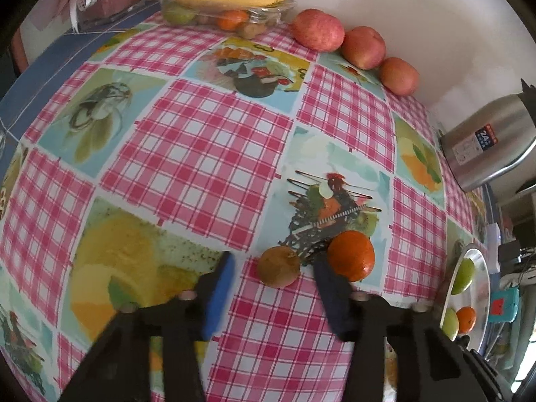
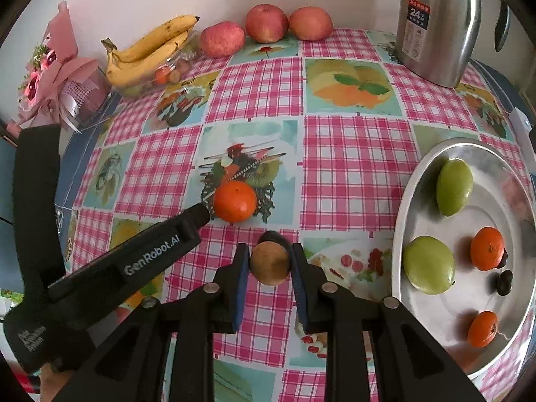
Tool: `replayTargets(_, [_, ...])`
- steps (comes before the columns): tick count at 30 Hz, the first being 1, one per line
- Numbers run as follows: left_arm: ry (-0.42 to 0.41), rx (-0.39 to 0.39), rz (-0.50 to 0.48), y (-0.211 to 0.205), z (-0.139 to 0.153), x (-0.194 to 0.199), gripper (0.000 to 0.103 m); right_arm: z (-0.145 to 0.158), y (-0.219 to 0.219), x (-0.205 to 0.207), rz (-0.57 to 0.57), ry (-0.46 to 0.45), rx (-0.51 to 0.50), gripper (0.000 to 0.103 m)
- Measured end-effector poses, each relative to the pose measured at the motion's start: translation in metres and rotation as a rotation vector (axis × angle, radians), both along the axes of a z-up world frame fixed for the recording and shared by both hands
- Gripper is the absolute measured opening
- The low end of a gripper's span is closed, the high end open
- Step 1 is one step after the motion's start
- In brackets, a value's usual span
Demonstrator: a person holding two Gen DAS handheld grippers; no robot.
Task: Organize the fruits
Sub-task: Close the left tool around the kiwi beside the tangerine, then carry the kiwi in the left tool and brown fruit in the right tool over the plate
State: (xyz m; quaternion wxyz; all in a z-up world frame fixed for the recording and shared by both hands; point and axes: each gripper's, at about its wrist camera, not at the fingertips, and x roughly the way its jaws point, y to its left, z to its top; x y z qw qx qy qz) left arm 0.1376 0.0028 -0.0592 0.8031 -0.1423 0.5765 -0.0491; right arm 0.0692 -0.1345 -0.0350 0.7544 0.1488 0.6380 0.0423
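Right wrist view: the right hand-held gripper [image 2: 269,261] is clamped on a brown kiwi [image 2: 270,263] just above the checkered table [image 2: 351,167], near the metal tray [image 2: 407,197]. The left hand-held gripper [image 1: 273,264] sits unclenched, its fingertip touching the orange [image 1: 351,255].

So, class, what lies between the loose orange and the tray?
Nothing: only bare cloth between orange and tray, seen in the right wrist view.

1. "GenRobot.AI" is printed in pale letters along the black body of the left gripper [image 2: 204,212], seen from the right wrist.
2. The steel kettle [image 2: 435,26] has a dark label with a big "24" on it; the smaller print around it is too tiny to read.
3. More small text sits on the left gripper's rear, unreadable.
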Motion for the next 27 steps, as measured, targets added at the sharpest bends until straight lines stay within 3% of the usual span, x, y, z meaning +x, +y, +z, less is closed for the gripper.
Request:
replayTargets(1, [0.001,-0.004,0.002,0.001,0.000,-0.003,0.034,0.002,-0.001,-0.001,-0.002,-0.002,0.001,0.026])
replayTargets(3, [0.006,-0.018,0.009,0.002,-0.001,-0.002,0.028,0.001,-0.001,0.001,-0.006,-0.003,0.001,0.026])
replayTargets(16, [-0.050,-0.039,0.019,0.012,0.029,-0.014,0.028,0.003,-0.015,0.000,-0.050,-0.011,0.013,0.026])
replayTargets(27, [-0.094,-0.056,-0.016,0.002,0.055,-0.021,0.028,0.005,-0.053,-0.005,-0.156,-0.016,-0.007,0.026])
